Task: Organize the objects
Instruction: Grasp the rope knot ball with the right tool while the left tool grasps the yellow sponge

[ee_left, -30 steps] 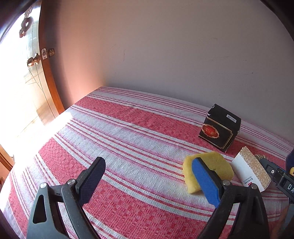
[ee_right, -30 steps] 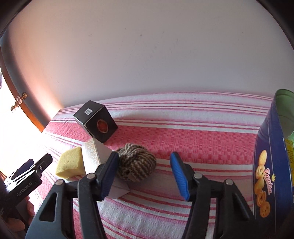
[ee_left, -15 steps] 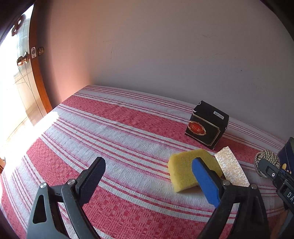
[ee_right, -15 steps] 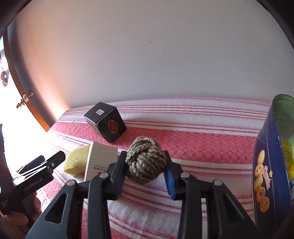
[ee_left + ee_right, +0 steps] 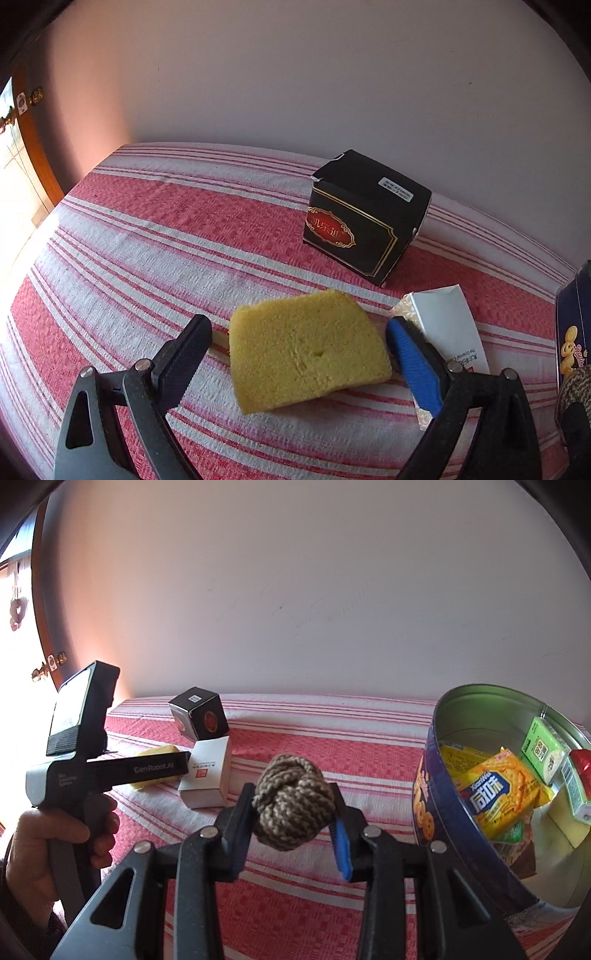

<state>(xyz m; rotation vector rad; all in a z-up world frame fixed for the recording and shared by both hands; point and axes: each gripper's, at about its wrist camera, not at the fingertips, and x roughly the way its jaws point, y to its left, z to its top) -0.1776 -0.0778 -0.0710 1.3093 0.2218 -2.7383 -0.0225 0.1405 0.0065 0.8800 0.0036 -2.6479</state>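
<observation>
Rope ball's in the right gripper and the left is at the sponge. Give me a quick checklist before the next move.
1. Right gripper shut on rope ball: ok.
2. Rope ball clear of the cloth: ok.
3. Tin open, with room inside: ok.
4. Left gripper open: ok.
5. Sponge between the left fingers: ok, not yet gripped.
6. White box clear of the blue finger: cannot tell, it lies right behind.
</observation>
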